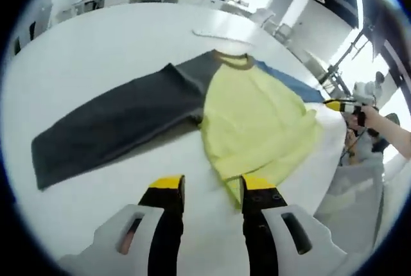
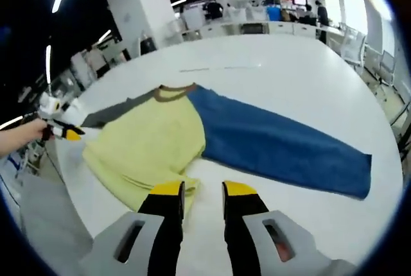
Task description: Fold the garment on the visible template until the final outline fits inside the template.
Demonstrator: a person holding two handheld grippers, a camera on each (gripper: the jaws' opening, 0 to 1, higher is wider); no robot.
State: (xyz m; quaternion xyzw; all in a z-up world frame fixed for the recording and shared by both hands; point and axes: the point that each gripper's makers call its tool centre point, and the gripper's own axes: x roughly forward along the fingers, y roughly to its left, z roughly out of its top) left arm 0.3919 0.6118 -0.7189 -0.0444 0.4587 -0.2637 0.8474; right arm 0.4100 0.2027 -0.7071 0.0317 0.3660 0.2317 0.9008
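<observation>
A long-sleeved garment lies flat on the white table (image 1: 96, 51). Its body is yellow (image 1: 257, 122), one sleeve is dark grey (image 1: 109, 128), the other blue (image 1: 289, 80), and the collar is brown (image 1: 234, 60). My left gripper (image 1: 212, 189) stands open at the yellow hem, with its right jaw beside the hem's corner. In the right gripper view the yellow body (image 2: 148, 144) lies left and the blue sleeve (image 2: 282, 144) stretches right. My right gripper (image 2: 203, 192) is open at the hem, nothing between its jaws. A faint pale strip (image 1: 218, 34) marks the table beyond the collar.
The other gripper (image 1: 343, 104), held by a hand, hovers past the table's right edge; the left gripper (image 2: 64, 128) shows at the left of the right gripper view. Desks, monitors and people stand beyond the far edge (image 2: 257, 29). Grey floor (image 2: 38, 218) lies below the near edge.
</observation>
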